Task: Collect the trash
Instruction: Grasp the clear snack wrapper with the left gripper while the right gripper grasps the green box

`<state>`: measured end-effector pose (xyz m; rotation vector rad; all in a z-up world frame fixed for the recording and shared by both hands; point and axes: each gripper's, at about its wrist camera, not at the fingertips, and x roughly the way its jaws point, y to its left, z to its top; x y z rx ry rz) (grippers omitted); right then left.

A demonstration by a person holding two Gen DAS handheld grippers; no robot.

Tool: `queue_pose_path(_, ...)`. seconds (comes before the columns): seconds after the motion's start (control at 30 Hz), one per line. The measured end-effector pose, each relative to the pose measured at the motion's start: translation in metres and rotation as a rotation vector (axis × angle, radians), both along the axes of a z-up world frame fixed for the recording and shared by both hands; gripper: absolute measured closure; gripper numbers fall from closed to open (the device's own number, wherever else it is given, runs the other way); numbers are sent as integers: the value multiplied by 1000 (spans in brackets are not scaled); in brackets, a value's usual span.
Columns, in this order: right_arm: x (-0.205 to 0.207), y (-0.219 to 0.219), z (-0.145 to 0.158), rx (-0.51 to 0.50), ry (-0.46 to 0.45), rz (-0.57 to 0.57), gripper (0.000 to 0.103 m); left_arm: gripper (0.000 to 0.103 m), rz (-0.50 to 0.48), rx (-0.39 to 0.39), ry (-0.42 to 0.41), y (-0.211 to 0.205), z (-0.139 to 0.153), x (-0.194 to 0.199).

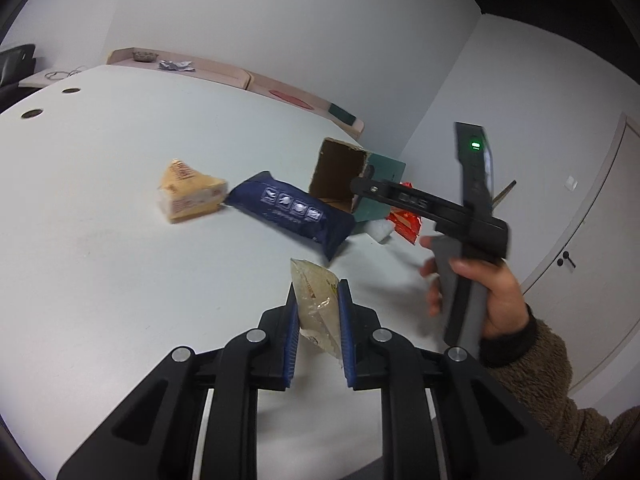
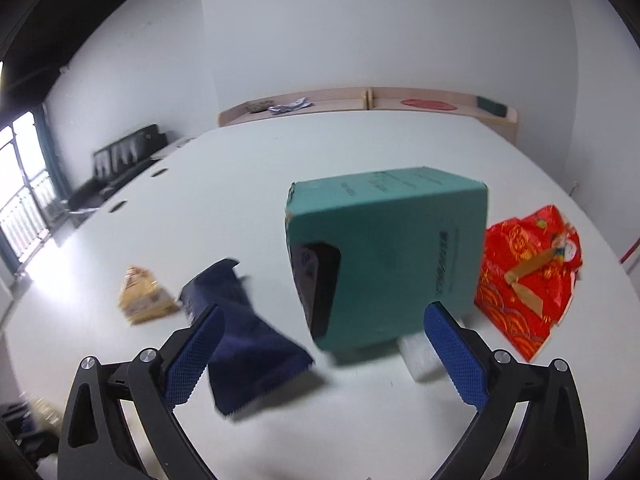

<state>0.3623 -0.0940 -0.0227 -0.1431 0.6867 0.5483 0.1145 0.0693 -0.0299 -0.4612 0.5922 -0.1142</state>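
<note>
My left gripper (image 1: 318,304) is shut on a clear crumpled plastic wrapper (image 1: 316,300), held above the white table (image 1: 100,208). A teal cardboard box (image 1: 340,178) lies on its side with its open end toward the left view; it also shows in the right wrist view (image 2: 392,256). A dark blue pouch (image 1: 292,212) lies in front of it, also in the right view (image 2: 248,340). A yellow wedge-shaped packet (image 1: 190,196) lies left of it, also in the right view (image 2: 142,296). My right gripper (image 2: 324,356) is open and empty, just short of the box; in the left view it (image 1: 360,186) hovers by the box.
A red patterned wrapper (image 2: 528,276) lies right of the box, and a white foam piece (image 2: 418,354) lies under the box's near corner. A wooden shelf (image 2: 360,104) with small items runs along the far wall. A black sofa (image 2: 120,160) stands at the left.
</note>
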Motion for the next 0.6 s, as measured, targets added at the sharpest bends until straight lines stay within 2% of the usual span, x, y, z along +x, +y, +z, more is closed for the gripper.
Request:
queue_pose_path(0.1,-3,18,1,-81,-91,-83,3,85,-14,-92,-10,10,-6,-18)
queue_pose_path(0.23,4,31,-1,-159,-119,-154,5,85,4,-87,-9,16,-9,-40)
queue_pose_path(0.27,7,31,-2,-171,-107,-148,12,85,15,-87,-13,20,-8,-46)
queue_pose_path(0.3,11,31,-3,-190,-95,-170,35,85,31,-83,-17,24,-7,-52)
queue_pose_path(0.33,14,27,-4,-175,-74,-184,51,85,51,-73,-20,28,-5,-58)
queue_pose_path(0.37,18,21,-4,-150,-44,-185,60,85,69,-63,-23,32,-3,-63)
queue_pose_path(0.4,23,11,-7,-119,-5,-204,76,85,83,-63,-32,37,0,-69)
queue_pose_path(0.43,26,4,-7,-108,6,-224,83,85,91,-66,-43,40,3,-75)
queue_pose_path(0.53,26,-20,-6,-52,8,-247,95,85,113,-45,-60,42,10,-85)
queue_pose_path(0.6,24,-34,-2,-21,-13,-229,94,85,119,-41,-69,41,14,-90)
